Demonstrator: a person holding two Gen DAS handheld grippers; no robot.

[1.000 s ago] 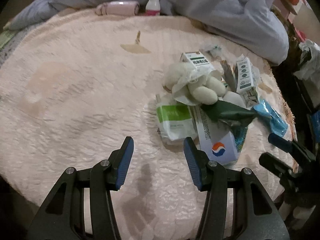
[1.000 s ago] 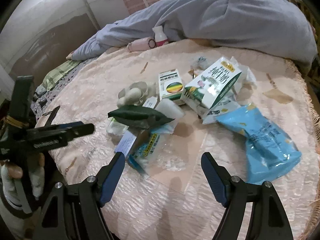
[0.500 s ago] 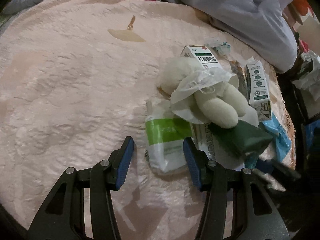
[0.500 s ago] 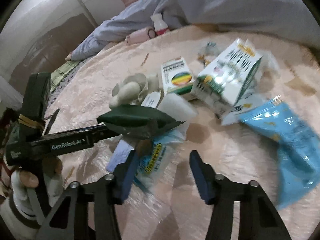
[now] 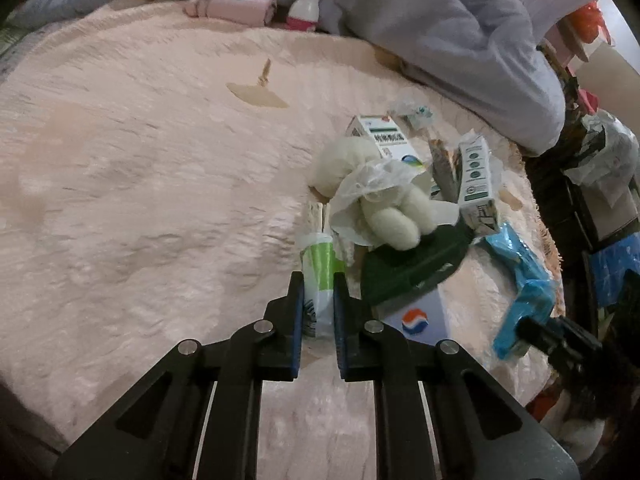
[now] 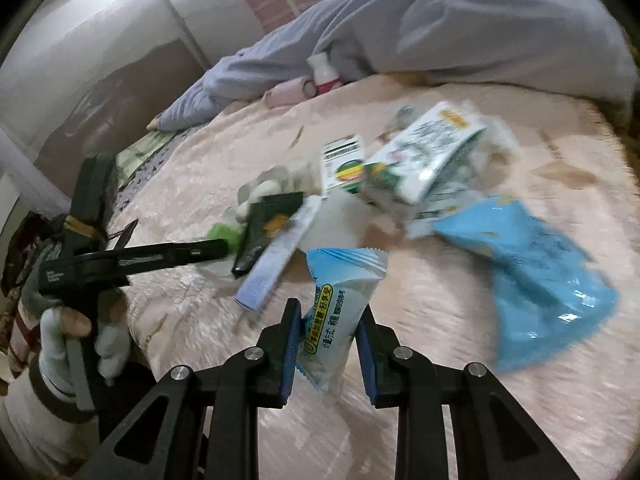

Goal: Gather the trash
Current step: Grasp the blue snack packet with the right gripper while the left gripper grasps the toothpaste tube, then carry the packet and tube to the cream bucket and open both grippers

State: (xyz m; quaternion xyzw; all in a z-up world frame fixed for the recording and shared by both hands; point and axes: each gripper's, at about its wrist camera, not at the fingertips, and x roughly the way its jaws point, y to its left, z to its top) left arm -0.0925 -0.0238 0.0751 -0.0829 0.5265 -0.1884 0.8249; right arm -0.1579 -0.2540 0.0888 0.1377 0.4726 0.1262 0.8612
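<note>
Between the blue pads of the left gripper [image 5: 317, 300] a green-and-white packet [image 5: 319, 276] is sitting pinched, its long axis running straight ahead along the fingers, its far end poking out past the tips toward the stuffed toy [image 5: 384, 204]. Just to the right of that gripper the dark green pouch [image 5: 412, 264] is lying flat on the pink bedspread [image 5: 140, 184]. The right gripper [image 6: 329, 344] is clamping a light-blue wrapper [image 6: 340, 300], which is standing up and forward from the jaws, crimped end farthest out. Each hand already has its own piece, so any lift looks set to go up and back, away from the pile ahead. No bin or bag for the trash is showing clearly.
</note>
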